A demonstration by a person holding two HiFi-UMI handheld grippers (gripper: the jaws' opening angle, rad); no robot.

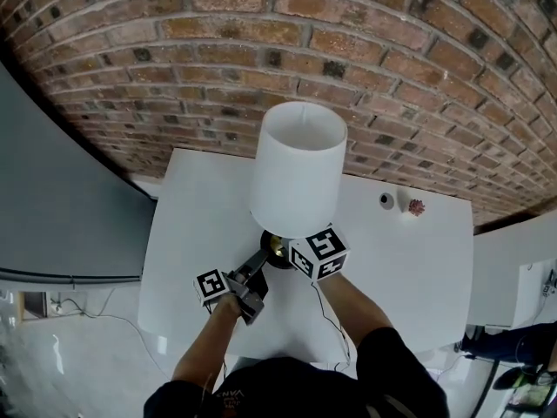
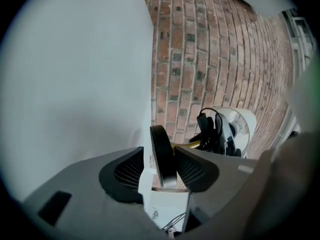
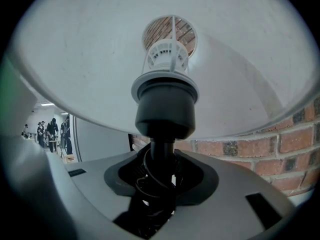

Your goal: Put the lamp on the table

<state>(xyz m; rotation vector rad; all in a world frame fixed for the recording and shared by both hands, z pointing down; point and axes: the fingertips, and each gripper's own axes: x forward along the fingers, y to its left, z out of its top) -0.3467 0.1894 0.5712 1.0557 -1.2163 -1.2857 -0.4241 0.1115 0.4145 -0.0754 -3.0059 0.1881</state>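
We tag the white drum-shaded lamp with black stem and round black base point(image 1: 298, 168) upright, seemingly seated on the white worktop point(image 1: 409, 268), with the right claw point(image 3: 160, 176) clamped on the stem point(image 3: 162, 151) and the left claw point(image 2: 162, 166) open around the base rim point(image 2: 161, 149), so release likely means backing out level.

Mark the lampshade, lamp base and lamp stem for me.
lampshade point(image 1: 298, 168): head view, front of the white side wall.
lamp base point(image 2: 162, 156): left gripper view, black rim edge between the jaws.
lamp stem point(image 3: 162, 149): right gripper view, black rod below the socket.
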